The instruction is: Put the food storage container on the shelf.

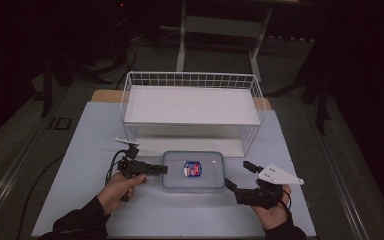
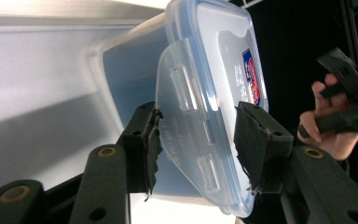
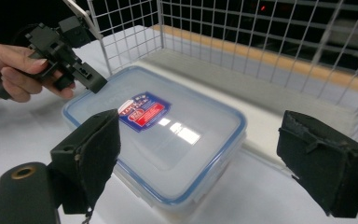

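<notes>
Your box [image 1: 193,170] sits at lower centre of the high view, on the worktop [image 1: 95,145] just in front of the wire basket [image 1: 190,80]. Your left tongs [image 2: 196,140] straddle the lid's clip [image 2: 186,135] at the box's left end, pads [image 2: 254,140] near it, not visibly pressing. Your right tongs [image 3: 198,163] stand wide apart, near the box's lower right corner, holding nothing.
</notes>
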Available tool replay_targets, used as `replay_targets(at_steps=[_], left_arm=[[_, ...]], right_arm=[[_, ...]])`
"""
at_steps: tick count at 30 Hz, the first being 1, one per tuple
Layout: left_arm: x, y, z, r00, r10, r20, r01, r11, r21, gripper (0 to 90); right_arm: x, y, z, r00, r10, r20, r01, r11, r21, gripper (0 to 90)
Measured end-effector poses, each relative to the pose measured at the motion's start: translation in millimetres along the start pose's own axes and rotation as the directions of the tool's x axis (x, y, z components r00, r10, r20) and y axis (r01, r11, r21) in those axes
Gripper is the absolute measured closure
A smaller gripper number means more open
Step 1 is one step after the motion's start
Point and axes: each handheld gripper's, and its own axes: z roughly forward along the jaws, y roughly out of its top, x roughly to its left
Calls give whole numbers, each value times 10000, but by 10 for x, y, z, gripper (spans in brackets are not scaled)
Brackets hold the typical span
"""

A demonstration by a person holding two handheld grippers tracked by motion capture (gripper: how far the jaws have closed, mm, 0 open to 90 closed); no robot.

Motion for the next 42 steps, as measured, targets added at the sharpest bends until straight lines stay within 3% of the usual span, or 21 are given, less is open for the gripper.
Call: replay_targets(at_steps=[8, 16, 20, 23, 25, 28, 33, 37, 42], left_arm=[[-95, -65, -60, 9964, 842, 38, -842, 9964, 26, 558], [-147, -113, -93, 9899, 1419, 71, -1420, 9897, 176, 577], [-167, -137, -100, 9876, 1567, 92, -1569, 9874, 224, 583], [-174, -149, -104, 9861, 1658, 102, -1660, 9858, 250, 585], [-180, -152, -104, 9839, 1786, 82, -1787, 9836, 251, 586], [-188, -158, -104, 9833, 1820, 86, -1821, 9830, 242, 586], [-206, -164, -104, 9802, 1980, 74, -1981, 9798, 283, 587], [-215, -172, -106, 9763, 2165, 33, -2165, 9759, 279, 587], [-223, -190, -110, 9729, 2311, 14, -2311, 9726, 253, 588]], right_arm=[[-142, -67, 149, 9938, 995, -500, -963, 9933, 634, 164], [-329, -183, 335, 9617, 2439, -1250, -2240, 9623, 1543, 214], [-409, -257, 404, 9415, 3008, -1521, -2684, 9420, 2015, 240], [-453, -292, 438, 9181, 3430, -1984, -2969, 9271, 2288, 261], [-482, -312, 457, 8934, 3762, -2456, -3204, 9167, 2390, 271], [-518, -336, 479, 8687, 4197, -2632, -3582, 8991, 2515, 316], [-518, -359, 519, 8579, 4343, -2747, -3596, 8892, 2828, 349], [-517, -367, 525, 8490, 4391, -2940, -3569, 8868, 2937, 454], [-536, -372, 514, 8470, 4384, -3008, -3513, 8861, 3022, 507]])
